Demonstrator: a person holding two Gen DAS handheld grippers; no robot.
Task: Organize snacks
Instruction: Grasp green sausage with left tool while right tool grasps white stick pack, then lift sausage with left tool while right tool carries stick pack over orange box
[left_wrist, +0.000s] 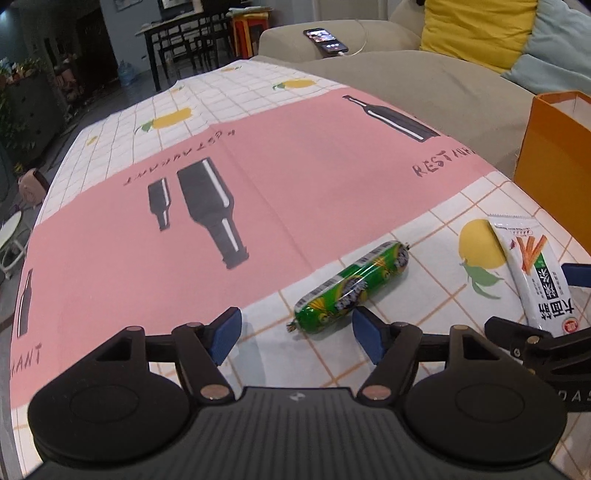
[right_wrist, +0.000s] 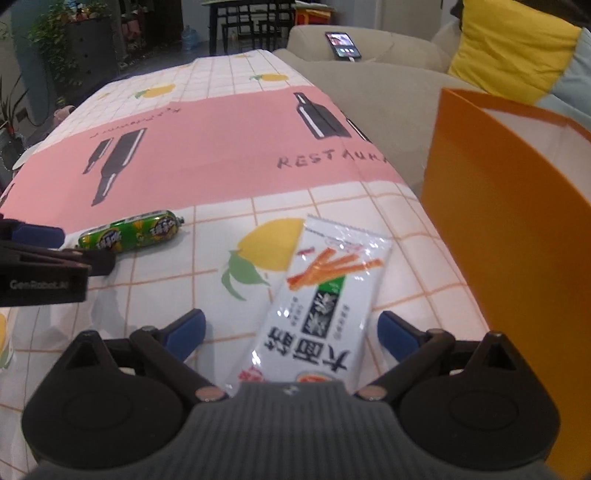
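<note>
Left tongs (left_wrist: 297, 332): They are held wide open and nothing is gripped. They are seen low over the near part of the bench (left_wrist: 110, 258).
Green sausage (left_wrist: 352, 288): It is laid flat on the bench cloth, just past the open left tongs. Its near end is seen between the two blue tips, but it is not touched.
Right tongs (right_wrist: 291, 332): They are also held wide open, with nothing gripped.
White snack packet (right_wrist: 325, 295): It is laid flat on the bench, to the right of the green sausage. Its near end is seen between the blue tips of the right tongs and runs under the camera body. No squeeze is seen.
Orange bag (right_wrist: 498, 221): It is stood upright at the right edge of the bench, just beside the white snack packet. Its top is open.
Step now: The snacks are being reached for, it seems. Nothing is picked up yet.
Next move: Each pair of tongs would likely need to be pushed a little farther and closed on its snack. The orange bag is likely where the snacks are meant to be put.
</note>
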